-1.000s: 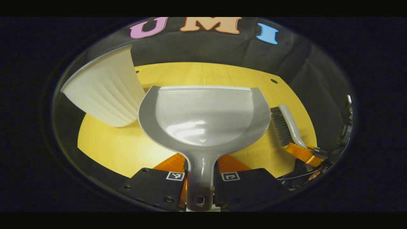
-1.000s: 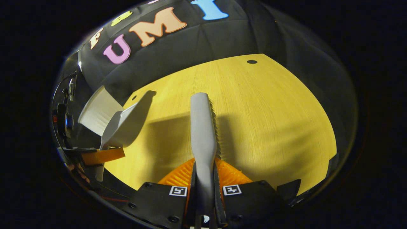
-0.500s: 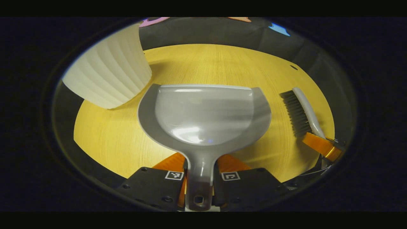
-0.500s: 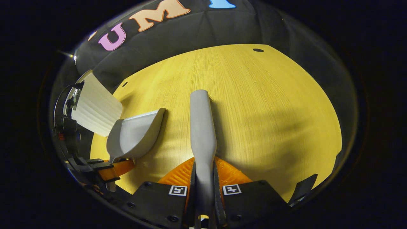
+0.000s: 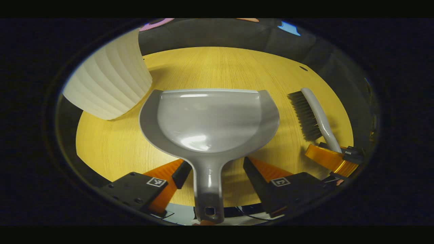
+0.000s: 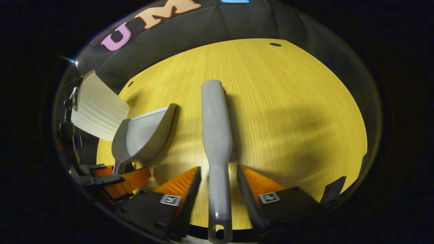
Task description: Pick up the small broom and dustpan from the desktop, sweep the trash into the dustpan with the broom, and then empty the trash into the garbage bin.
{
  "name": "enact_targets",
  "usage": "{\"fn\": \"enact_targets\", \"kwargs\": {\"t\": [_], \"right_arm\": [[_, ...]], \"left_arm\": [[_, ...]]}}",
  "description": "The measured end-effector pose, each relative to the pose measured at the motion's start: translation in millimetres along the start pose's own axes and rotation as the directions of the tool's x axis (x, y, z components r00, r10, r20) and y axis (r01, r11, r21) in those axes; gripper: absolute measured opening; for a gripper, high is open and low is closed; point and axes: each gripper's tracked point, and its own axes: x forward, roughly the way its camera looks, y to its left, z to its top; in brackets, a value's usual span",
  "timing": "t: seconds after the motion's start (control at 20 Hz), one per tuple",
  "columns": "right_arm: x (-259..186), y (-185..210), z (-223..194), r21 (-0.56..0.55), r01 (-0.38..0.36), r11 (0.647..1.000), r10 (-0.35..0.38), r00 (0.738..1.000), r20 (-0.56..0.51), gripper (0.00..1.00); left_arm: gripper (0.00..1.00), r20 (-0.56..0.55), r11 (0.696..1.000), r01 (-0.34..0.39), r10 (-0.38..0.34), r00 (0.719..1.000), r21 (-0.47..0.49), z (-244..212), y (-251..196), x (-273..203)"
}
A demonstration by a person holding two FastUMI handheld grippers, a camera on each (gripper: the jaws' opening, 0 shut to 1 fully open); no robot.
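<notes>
Wooden desktop (image 5: 112,149) under dustpan (image 5: 208,118) and broom (image 6: 216,135), both hand-held grippers (image 5: 212,178) (image 6: 217,186) spread apart.

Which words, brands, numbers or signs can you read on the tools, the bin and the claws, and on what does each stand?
Dustpan, broom, bin: no readable word, brand or number.
Left claw and right claw: each finger carries a square black-and-white coded marker, a pattern rather than text.
</notes>
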Motion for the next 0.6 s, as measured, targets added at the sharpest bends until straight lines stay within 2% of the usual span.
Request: {"fn": "enact_targets", "kwargs": {"t": [0.05,0.1,0.3,0.35,0.4,0.45,0.5,0.6], "right_arm": [[-1.6,0.3,0.4,0.000,-0.002,1.000,0.002,1.000,0.004,0.96],[-3.6,0.4,2.9,0.003,-0.004,1.000,0.004,1.000,0.012,1.00],[-45.0,9.9,18.2,0.022,-0.055,0.998,0.053,0.995,0.085,1.00],[-61.8,14.0,27.3,0.024,-0.077,0.997,0.073,0.989,0.125,0.96],[-81.6,17.4,36.5,0.026,-0.090,0.996,0.084,0.981,0.175,0.99],[-103.5,17.9,47.9,0.028,-0.082,0.996,0.072,0.967,0.245,0.99],[-129.0,17.6,60.5,0.037,-0.071,0.997,0.054,0.941,0.334,1.00],[-184.0,31.1,82.0,0.036,-0.105,0.994,0.071,0.849,0.523,0.99]], "left_arm": [[0.99,0.003,1.000,-0.007,0.007,1.000,0.003,-1.1,3.2,-5.8],[0.96,0.008,1.000,-0.011,0.010,1.000,0.006,-1.1,3.7,-11.9],[0.96,0.074,1.000,-0.003,0.001,0.997,0.025,3.3,-6.1,-58.6],[0.96,0.116,0.999,-0.006,0.001,0.993,0.039,11.4,-8.1,-78.9],[0.96,0.154,0.998,-0.013,0.003,0.988,0.059,20.6,-10.9,-101.2],[0.96,0.189,0.997,-0.027,0.012,0.982,0.074,27.4,-14.3,-125.0],[0.96,0.235,0.996,-0.033,0.012,0.972,0.088,37.7,-15.6,-152.5],[0.96,0.385,0.996,-0.052,0.018,0.923,0.078,66.1,-18.4,-218.0]]}}
